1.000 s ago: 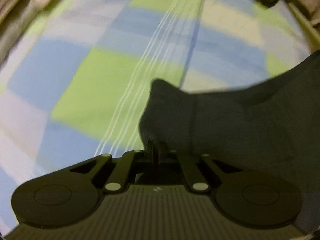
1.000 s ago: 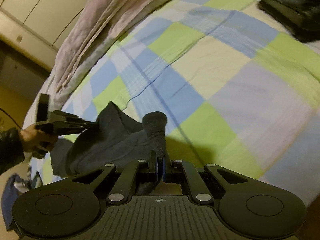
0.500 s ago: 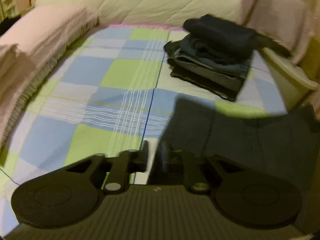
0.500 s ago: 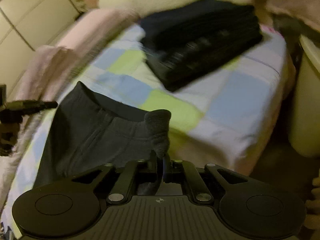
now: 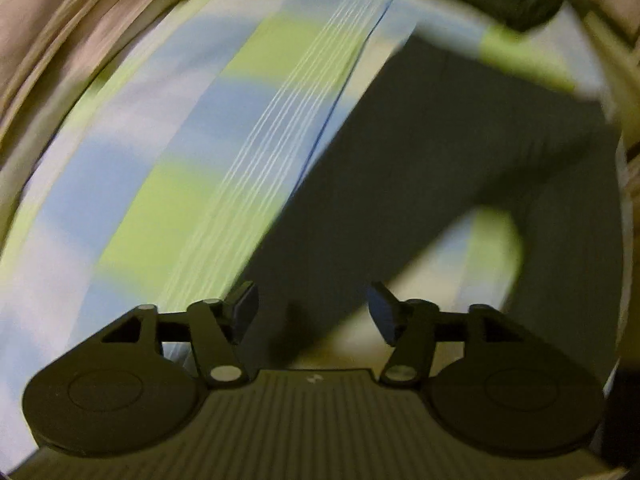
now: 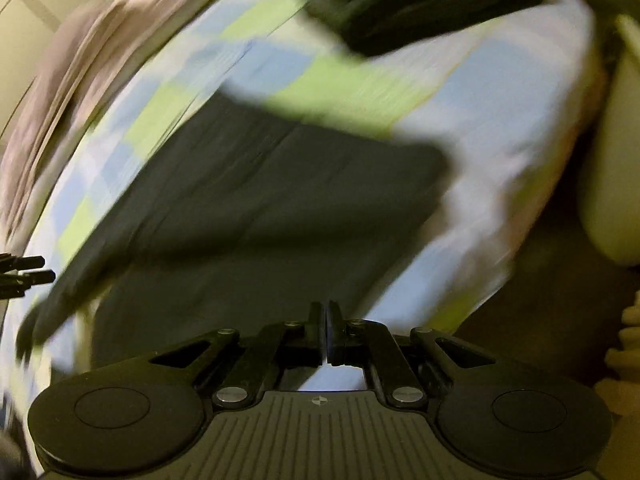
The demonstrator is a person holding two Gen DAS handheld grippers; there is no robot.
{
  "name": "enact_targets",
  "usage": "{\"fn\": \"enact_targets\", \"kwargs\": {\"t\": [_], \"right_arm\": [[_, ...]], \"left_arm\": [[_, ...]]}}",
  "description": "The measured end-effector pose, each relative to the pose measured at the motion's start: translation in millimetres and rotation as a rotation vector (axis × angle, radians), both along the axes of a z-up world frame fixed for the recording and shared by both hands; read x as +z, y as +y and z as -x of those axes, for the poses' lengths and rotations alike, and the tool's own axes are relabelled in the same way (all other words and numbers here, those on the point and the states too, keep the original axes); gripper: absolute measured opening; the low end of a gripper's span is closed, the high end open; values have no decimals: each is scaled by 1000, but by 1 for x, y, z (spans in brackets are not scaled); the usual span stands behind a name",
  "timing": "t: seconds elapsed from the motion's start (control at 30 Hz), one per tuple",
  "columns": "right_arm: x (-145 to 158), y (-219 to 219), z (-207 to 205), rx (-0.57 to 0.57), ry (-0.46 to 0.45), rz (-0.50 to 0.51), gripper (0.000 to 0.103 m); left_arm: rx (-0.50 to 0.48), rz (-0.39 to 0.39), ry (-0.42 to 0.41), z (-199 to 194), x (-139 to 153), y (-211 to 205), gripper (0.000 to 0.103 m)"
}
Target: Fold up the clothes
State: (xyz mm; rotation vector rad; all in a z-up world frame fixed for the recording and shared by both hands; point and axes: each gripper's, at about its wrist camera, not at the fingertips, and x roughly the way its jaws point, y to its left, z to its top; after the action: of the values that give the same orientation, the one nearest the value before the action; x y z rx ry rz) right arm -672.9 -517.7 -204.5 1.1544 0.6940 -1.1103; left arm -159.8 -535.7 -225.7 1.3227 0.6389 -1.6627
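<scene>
Left tongs (image 5: pixel 312 306) apart, empty | right tongs (image 6: pixel 325 332) together, nothing visibly pinched | dark trousers (image 6: pixel 256 208) spread flat on checked bed (image 6: pixel 472 92), 12 o'clock of both | frames blurred

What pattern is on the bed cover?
Blue, lime-green and white checks on the bed cover, clearest in the left wrist view.

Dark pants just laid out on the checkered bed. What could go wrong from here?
1. The dark pants lie near the bed's edge; a tug toward it might slide them off.
2. The right gripper looks shut, with no cloth clearly visible between its fingers, so the next pull may get nothing.
3. The left gripper is open over a pant leg and both views are blurred; a hasty regrasp could bunch the fabric.
</scene>
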Motion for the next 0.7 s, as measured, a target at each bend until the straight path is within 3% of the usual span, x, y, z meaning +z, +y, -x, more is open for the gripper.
{"fn": "enact_targets", "kwargs": {"t": [0.07,0.13,0.17,0.2,0.33,0.4,0.5,0.63,0.7], "right_arm": [[-3,17,-33,75,-18,-26,6],[-5,36,-67,135,-18,-38,37],[-7,46,-84,165,-18,-43,72],[-6,55,-98,188,-21,-41,78],[-4,91,-155,268,-22,-31,78],[-1,107,-175,273,-4,-20,78],[6,129,-195,260,39,-4,78],[20,142,-203,233,71,0,78],[27,147,-206,222,82,1,78]], "left_arm": [[27,-29,18,-24,-12,25,62],[53,-58,43,-48,-25,50,66],[66,-72,56,-60,-32,62,66],[79,-87,68,-72,-38,75,68],[131,-146,118,-121,-65,125,69],[169,-154,187,-128,-72,131,67],[213,-130,260,-136,-62,142,12],[312,-86,317,-167,-21,179,12],[390,-60,286,-187,6,209,11]]}}
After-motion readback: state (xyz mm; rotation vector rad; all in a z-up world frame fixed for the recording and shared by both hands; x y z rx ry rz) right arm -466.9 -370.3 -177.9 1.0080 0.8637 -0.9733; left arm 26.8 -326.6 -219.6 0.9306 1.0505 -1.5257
